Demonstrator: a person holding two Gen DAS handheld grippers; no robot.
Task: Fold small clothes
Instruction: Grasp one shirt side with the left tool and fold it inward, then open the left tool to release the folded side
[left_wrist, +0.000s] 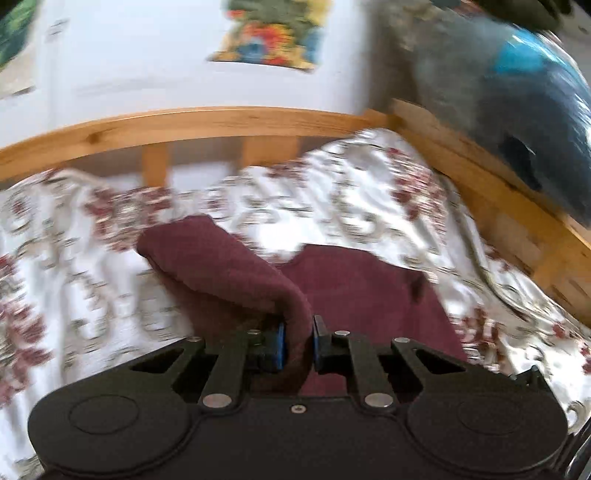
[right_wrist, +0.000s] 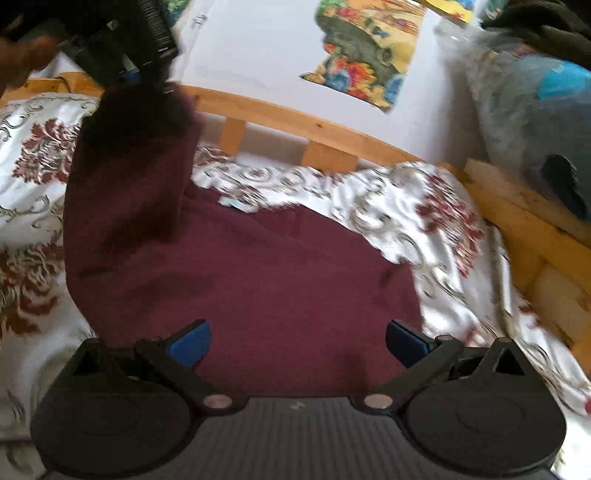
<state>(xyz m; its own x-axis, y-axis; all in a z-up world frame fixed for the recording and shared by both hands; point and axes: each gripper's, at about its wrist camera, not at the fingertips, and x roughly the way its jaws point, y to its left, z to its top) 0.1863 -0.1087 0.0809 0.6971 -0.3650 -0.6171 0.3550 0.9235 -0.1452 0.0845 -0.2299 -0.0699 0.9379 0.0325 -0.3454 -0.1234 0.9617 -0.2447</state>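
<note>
The right gripper (right_wrist: 297, 341), jaws wide and empty, hovers over the red shirt (right_wrist: 258, 277) on the bed (right_wrist: 424, 206), while the left gripper (left_wrist: 298, 345) pinches its lifted sleeve (left_wrist: 229, 269).

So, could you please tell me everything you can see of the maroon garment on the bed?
The maroon garment is a plain dark-red piece of soft, slightly fuzzy knit-looking fabric. Most of it lies spread flat on the floral bedspread, near the wooden bed rail. One part, seemingly a sleeve, is lifted off the bed, pinched in the shut left tongs. The right tongs hover open over its near edge. A small pale label shows near its far edge.
</note>
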